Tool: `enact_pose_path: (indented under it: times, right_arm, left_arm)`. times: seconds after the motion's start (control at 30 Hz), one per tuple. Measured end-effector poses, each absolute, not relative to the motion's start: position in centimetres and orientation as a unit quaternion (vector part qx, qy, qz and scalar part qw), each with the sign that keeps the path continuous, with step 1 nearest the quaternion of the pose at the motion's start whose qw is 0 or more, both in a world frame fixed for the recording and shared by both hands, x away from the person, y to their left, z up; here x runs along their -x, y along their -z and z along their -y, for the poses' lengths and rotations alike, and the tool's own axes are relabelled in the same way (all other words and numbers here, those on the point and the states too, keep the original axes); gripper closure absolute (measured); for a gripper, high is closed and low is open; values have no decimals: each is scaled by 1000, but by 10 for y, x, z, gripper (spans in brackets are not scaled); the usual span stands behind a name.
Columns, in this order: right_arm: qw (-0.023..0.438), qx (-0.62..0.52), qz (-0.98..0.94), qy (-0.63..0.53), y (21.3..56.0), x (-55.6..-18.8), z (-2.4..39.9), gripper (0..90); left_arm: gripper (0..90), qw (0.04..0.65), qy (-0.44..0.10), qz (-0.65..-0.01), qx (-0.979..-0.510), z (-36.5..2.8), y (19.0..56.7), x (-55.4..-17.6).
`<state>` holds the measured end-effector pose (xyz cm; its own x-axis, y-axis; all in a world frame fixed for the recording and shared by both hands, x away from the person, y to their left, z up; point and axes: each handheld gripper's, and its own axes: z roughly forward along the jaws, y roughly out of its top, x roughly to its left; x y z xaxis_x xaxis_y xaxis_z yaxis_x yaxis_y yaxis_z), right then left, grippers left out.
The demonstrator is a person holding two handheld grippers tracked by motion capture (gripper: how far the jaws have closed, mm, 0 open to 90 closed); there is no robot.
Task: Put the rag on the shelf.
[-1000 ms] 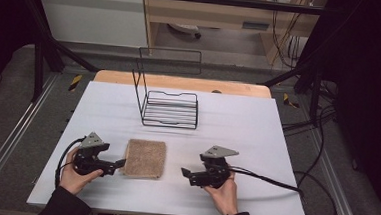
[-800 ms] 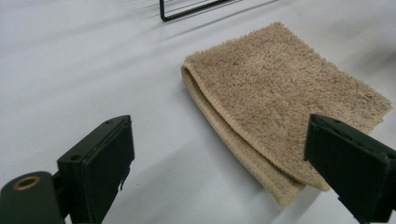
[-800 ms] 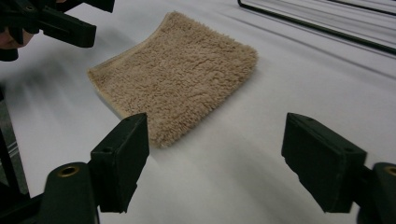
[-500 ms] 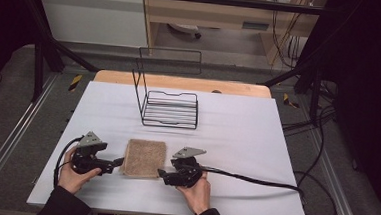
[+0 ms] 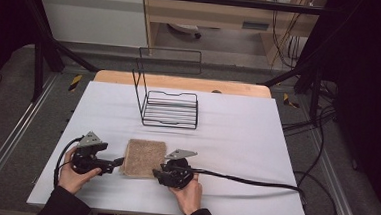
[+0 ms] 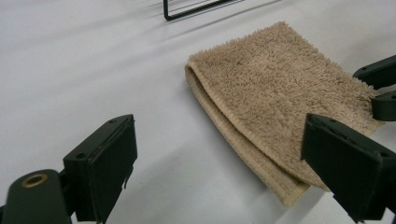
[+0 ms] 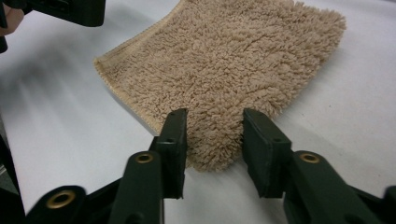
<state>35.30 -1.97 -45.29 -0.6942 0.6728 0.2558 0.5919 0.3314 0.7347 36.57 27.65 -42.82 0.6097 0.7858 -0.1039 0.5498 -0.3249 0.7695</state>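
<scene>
A tan fluffy towel point(image 5: 144, 158), folded flat, lies near the front of the white table point(image 5: 257, 136). My left gripper point(image 5: 117, 162) rests at the towel's left edge with its jaws wide open; in the left gripper view point(image 6: 224, 163) the towel's point(image 6: 280, 88) near corner lies just before the right-hand jaw. My right gripper point(image 5: 157, 174) is at the towel's near right corner. Its jaws point(image 7: 215, 140) have just been closing and stand narrow. The towel's point(image 7: 224, 60) corner sits between them, its pile brushing both pads without being squeezed.
A black wire rack point(image 5: 171, 109) with a tall back frame stands at the table's middle rear; its foot point(image 6: 196, 7) shows in the left gripper view. A wooden board point(image 5: 180, 82) edges the back. The right gripper's cable point(image 5: 254, 181) trails to the right.
My right gripper has moved left along the front of the table to the towel's corner, and its jaws have narrowed around that corner. The left gripper has stayed put.
</scene>
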Motion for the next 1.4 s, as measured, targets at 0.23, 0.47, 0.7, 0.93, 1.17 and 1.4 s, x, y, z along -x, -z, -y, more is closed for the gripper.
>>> enact_pose_path:
  times: [0.23,0.47,0.7,0.93,1.17,1.4]
  right_arm:
    - [49,-388,-817,-425,455,-352,19,796]
    - [62,-388,-816,-424,451,-349,21,881]
    - [84,-387,-822,-410,441,-339,30,883]
    - [96,-397,-824,-394,438,-328,52,879]
    - [88,-399,-824,-392,446,-324,70,840]
    - [87,-375,-828,-407,442,-330,84,543]
  left_arm:
    - [111,408,-144,-419,-798,-276,428,-366]
    - [117,412,-143,-423,-795,-275,428,-366]
    - [173,425,-140,-427,-786,-263,426,-369]
    - [281,415,-128,-429,-792,-241,428,-383]
    - [370,396,-115,-431,-802,-218,433,-401]
    - [500,370,-103,-438,-813,-209,443,-408]
